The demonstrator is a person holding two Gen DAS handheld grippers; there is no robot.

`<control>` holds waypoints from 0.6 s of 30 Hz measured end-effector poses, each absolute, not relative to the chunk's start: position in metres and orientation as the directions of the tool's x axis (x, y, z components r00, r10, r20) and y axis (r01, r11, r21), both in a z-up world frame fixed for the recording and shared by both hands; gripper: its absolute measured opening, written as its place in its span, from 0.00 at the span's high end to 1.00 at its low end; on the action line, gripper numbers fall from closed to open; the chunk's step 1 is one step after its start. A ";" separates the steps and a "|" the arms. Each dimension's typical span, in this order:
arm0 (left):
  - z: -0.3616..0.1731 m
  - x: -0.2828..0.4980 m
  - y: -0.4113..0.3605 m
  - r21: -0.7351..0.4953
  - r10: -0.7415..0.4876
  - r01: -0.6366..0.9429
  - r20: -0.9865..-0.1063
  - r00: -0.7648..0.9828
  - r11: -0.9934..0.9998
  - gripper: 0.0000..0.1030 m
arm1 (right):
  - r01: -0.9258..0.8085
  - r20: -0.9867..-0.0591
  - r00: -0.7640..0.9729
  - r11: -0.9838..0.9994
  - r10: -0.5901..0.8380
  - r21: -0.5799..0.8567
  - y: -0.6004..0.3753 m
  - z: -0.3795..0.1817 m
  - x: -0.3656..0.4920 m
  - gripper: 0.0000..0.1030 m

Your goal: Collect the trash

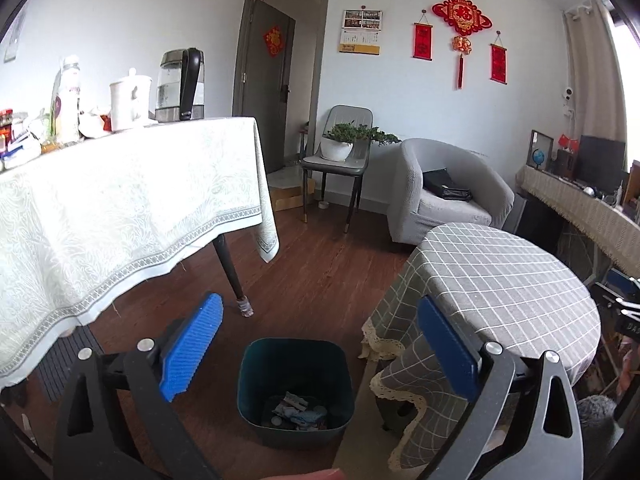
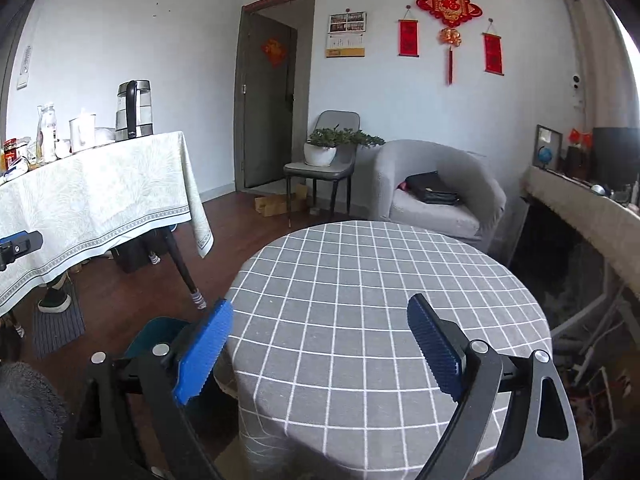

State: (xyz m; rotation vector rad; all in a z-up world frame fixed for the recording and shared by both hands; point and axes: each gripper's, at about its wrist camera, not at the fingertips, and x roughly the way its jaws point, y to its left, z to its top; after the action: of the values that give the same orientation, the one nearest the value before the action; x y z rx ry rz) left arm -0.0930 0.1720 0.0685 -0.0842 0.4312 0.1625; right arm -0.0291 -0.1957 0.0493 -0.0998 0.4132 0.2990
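A dark teal bin stands on the wooden floor beside the round table, with crumpled wrappers and scraps lying in its bottom. My left gripper hangs open above and in front of the bin, blue pads wide apart, nothing between them. In the right wrist view my right gripper is open over the round table with the grey checked cloth, nothing held. A corner of the bin shows behind its left finger. The tip of the left gripper peeks in at the left edge.
A larger table with a pale patterned cloth carries a kettle, a mug and bottles. Behind stand a chair with a potted plant, a grey armchair and a cluttered sideboard. Someone's feet show under the large table.
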 end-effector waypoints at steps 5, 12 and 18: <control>0.056 -0.094 0.157 -0.022 0.149 -0.176 -0.438 0.887 0.984 0.03 | -0.253 -0.432 0.876 0.967 0.213 -0.037 -0.224 0.034 -0.043 0.12; 0.032 -0.093 0.150 -0.049 0.151 -0.194 -0.458 0.876 0.980 0.03 | -0.261 -0.461 0.851 0.964 0.251 0.043 -0.248 0.026 -0.041 0.04; 0.029 -0.090 0.145 -0.040 0.144 -0.184 -0.469 0.871 0.982 0.03 | -0.311 -0.457 0.838 0.949 0.298 0.048 -0.252 0.025 -0.048 0.03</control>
State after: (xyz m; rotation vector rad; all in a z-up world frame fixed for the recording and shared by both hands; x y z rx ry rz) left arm -0.0897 0.1454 0.0285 -0.0844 0.4834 0.1713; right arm -0.0479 -0.2518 0.0250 -0.0282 0.4784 0.3225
